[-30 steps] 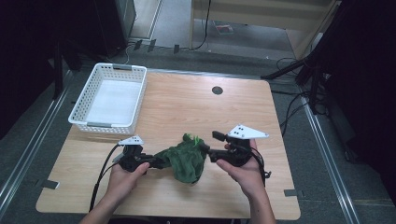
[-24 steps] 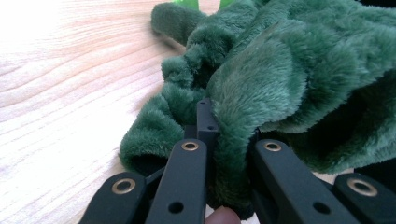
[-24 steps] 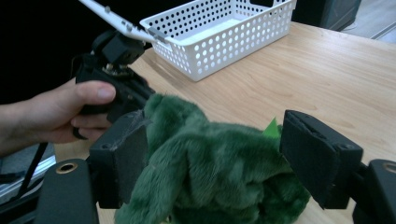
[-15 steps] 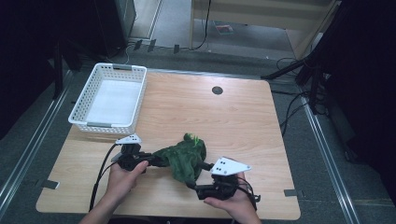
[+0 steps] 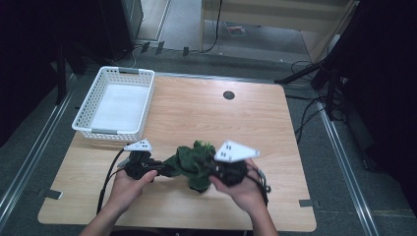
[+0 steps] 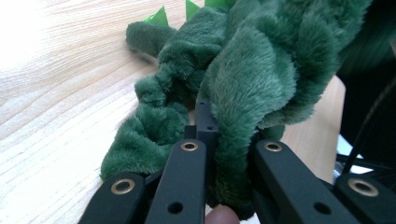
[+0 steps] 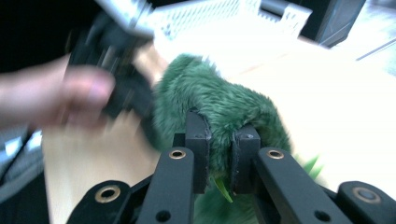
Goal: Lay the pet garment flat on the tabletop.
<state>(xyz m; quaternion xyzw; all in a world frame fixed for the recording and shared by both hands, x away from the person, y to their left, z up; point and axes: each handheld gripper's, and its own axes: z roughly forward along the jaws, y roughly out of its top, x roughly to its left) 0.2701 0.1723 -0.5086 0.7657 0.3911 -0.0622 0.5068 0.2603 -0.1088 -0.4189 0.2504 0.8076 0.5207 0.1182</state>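
Observation:
A dark green plush toy (image 5: pixel 191 160) with bright green spikes is held between both hands above the front of the wooden table (image 5: pixel 221 123). My left gripper (image 5: pixel 164 168) is shut on the toy's left end; in the left gripper view the fur (image 6: pixel 243 70) is pinched between the jaws (image 6: pixel 229 135). My right gripper (image 5: pixel 210 169) has just been closing its jaws and now pinches a fold of the plush (image 7: pixel 215 102) between its pads (image 7: pixel 222 135). The other hand with the left gripper (image 7: pixel 116 88) appears blurred beyond the toy.
A white mesh basket (image 5: pixel 93 130) stands at the table's far left corner, lined white inside. A small dark round hole (image 5: pixel 228 95) sits near the far edge. Cables and dark equipment lie on the floor to the right.
The right hand dipped toward the front edge, then came back up to the toy's right side, and its jaws have closed on the plush. The left hand has stayed put.

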